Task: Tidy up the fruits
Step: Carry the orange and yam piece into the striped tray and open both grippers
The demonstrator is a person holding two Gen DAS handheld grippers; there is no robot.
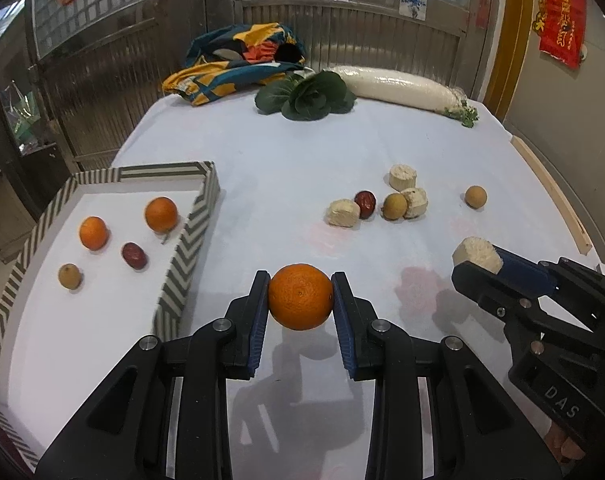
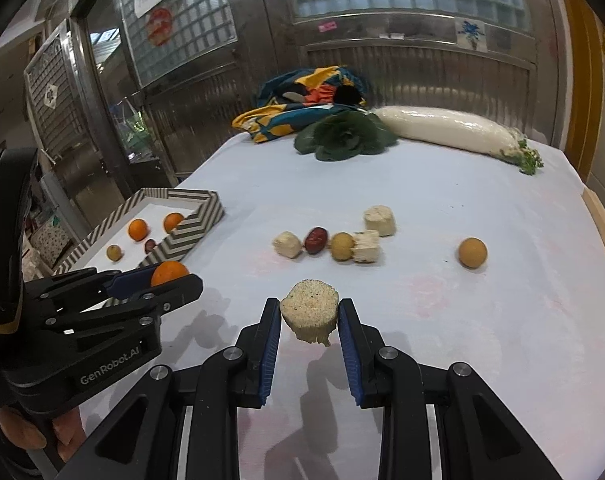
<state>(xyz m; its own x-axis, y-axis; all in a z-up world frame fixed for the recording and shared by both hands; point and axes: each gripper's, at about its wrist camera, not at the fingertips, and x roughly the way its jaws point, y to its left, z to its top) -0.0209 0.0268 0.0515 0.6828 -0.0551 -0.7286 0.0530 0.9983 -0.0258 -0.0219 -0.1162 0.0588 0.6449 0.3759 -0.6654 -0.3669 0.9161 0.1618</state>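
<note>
My left gripper [image 1: 300, 300] is shut on an orange [image 1: 300, 297] and holds it above the white table, just right of the striped tray [image 1: 190, 248]. The tray holds two oranges [image 1: 161, 214], a red date [image 1: 134, 255] and a longan [image 1: 69, 276]. My right gripper [image 2: 309, 316] is shut on a pale cut stalk chunk [image 2: 310, 314], held above the table. On the table ahead lie three more pale chunks [image 2: 379, 220], a red date [image 2: 316, 240] and two longans [image 2: 472, 253]. The left gripper with its orange [image 2: 168, 273] also shows in the right wrist view.
At the far table edge lie a colourful cloth bag [image 1: 238, 64], a dark leafy green [image 1: 308, 96] and a long white radish [image 1: 406, 86]. A wooden strip [image 1: 550, 196] runs along the right table edge. Metal doors stand behind.
</note>
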